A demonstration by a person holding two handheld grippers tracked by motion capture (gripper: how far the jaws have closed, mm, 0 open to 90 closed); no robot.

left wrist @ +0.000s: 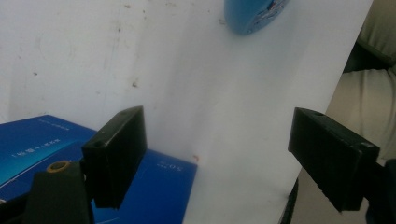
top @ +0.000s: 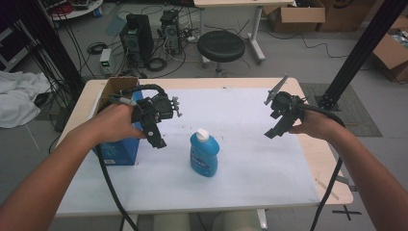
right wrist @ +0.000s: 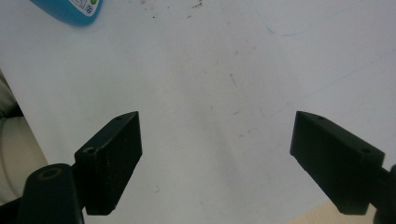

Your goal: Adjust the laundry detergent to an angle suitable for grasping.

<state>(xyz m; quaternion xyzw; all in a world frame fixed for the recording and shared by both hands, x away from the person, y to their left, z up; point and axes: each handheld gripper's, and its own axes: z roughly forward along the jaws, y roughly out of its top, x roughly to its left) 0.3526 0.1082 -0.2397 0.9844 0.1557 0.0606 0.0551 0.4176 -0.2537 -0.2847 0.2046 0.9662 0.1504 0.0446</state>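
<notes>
Blue bottle (top: 204, 153) lies flat on the white table sheet (top: 255, 159) | your left gripper (top: 156, 139) hovers left of the bottle, above the blue box (top: 118, 151), jaws wide apart, holding nothing | your right gripper (top: 273, 132) hovers right of the bottle, jaws wide apart, holding nothing

A wooden table (top: 315, 159) is standing on a grey floor (top: 288, 60), with a white sheet (top: 250, 159) lying over its top. Behind it a round black stool (top: 221, 46) is waiting. Two dark computer boxes (top: 137, 36) are sitting among lots of black cables (top: 159, 63). Brown cardboard boxes (top: 293, 18) are resting near a white desk (top: 255, 29). Something white, maybe a cloth (top: 17, 96), is lying at the left.
</notes>
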